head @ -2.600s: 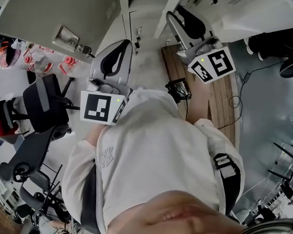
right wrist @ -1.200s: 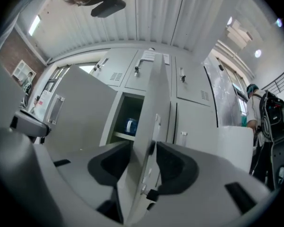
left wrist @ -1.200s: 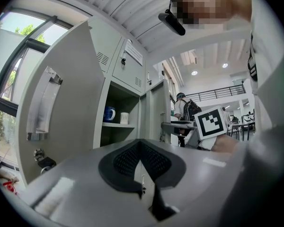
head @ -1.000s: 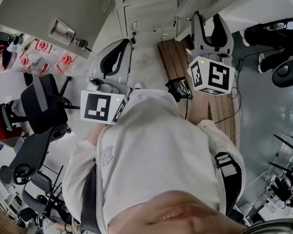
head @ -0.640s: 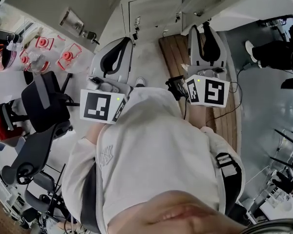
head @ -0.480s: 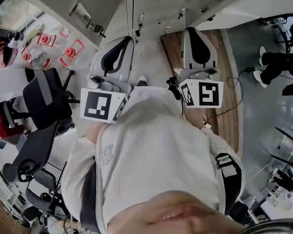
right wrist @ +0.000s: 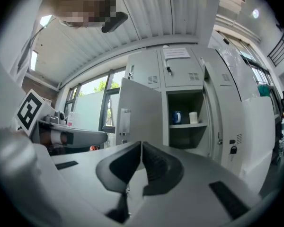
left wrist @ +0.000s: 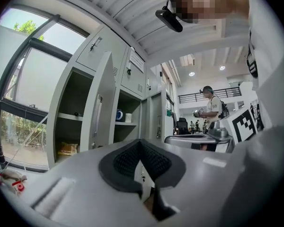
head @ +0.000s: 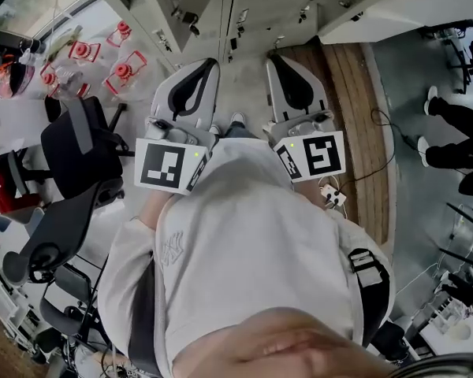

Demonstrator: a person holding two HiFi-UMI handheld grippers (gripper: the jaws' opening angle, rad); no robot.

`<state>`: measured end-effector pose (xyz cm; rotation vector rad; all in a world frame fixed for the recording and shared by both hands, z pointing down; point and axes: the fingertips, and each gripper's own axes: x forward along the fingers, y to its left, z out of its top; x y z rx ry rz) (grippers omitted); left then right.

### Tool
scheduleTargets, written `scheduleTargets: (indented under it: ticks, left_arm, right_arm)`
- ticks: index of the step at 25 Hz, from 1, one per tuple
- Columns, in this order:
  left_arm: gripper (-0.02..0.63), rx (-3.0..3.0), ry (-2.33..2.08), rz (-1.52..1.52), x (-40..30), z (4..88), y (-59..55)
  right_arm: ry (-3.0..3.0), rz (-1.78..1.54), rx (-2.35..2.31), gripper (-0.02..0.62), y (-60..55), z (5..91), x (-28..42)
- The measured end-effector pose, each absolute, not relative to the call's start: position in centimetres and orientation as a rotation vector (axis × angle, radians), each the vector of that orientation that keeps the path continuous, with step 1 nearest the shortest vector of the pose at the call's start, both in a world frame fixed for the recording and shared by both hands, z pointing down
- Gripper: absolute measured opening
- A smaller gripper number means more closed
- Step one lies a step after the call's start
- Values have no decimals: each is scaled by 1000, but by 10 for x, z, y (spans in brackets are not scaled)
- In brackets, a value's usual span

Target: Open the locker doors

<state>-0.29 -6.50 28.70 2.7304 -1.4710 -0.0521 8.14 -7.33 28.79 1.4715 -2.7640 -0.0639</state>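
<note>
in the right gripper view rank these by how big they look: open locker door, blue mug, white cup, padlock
1. open locker door, by far the largest
2. blue mug and white cup: they look about alike, so no ranking between them
3. padlock, the smallest

Unreadably small print on white paper sheet (right wrist: 176,53) high on tall grey metal locker (right wrist: 184,77); on its shelf (right wrist: 187,125), small blue object (right wrist: 177,117) and white object (right wrist: 193,117), too tiny to identify
</note>
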Motion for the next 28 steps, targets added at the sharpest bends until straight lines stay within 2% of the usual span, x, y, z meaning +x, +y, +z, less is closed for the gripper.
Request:
scheduleTargets:
  ticks: [10,28]
  left_arm:
    - [2,2722,-1502,-33,-33,293,-47]
    - [2,2734,-1486,-50,-34,292,-66]
  right_arm:
    - [-2785,-72,1424,18,-54,293,50]
    - [-2764,-77,1437,17,-73,293,50]
